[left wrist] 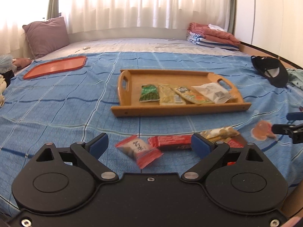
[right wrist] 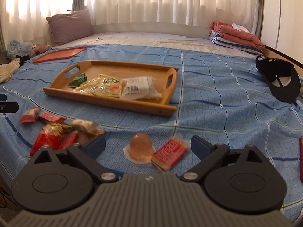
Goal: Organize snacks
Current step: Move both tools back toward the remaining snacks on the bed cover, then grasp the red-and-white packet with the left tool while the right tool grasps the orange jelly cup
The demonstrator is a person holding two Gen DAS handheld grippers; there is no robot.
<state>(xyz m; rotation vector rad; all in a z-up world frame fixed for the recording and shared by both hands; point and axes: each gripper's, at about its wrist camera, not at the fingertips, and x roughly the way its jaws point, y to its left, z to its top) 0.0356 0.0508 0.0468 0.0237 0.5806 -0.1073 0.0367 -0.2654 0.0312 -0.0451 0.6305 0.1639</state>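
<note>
Red wafer packet (right wrist: 169, 153) shows only by the right claw (right wrist: 148, 148); both claws, left (left wrist: 149, 146) included, gape released.

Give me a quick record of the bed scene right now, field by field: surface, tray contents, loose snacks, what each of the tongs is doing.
surface: blue checked bedspread
wooden tray: four packets in a row, green packet leftmost, white packet rightmost
orange tray: lies far left, nothing on it
left tongs: open, empty, over the red-and-white packet and dark red bar
right tongs: open, empty, over the jelly cup and red wafer packet
other loose snacks: a heap of red and gold packets
</note>
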